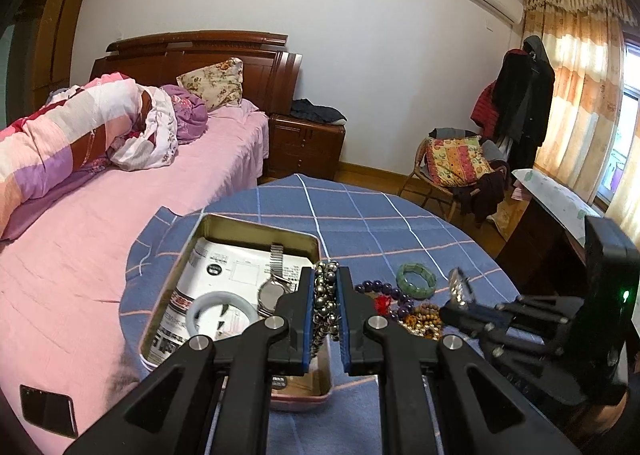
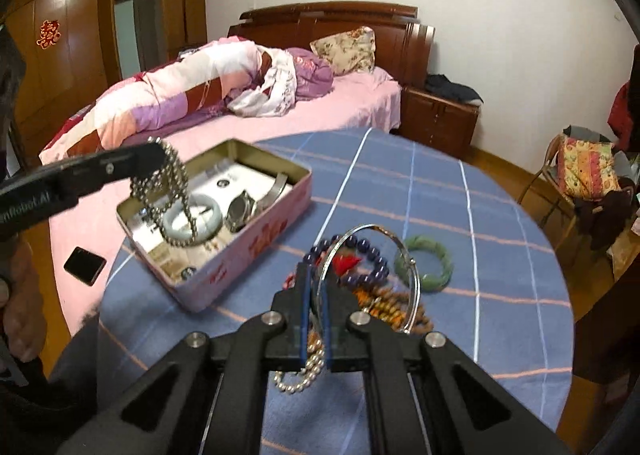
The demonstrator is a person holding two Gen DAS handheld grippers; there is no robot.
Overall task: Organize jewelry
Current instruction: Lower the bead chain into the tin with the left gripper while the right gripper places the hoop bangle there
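Over the pink tin [image 2: 256, 239] on the worktop [image 2: 480, 215], your left claw [image 1: 325, 295] is clamped on a steel bead chain [image 2: 172, 191], dangled so it can coil inside beside watch [image 2: 240, 209] and pale bangle [image 2: 192, 219]. Your right claw [image 2: 316, 295] pinches a silver bangle [image 2: 400, 251] by its rim, lifted clear of the bead pile.
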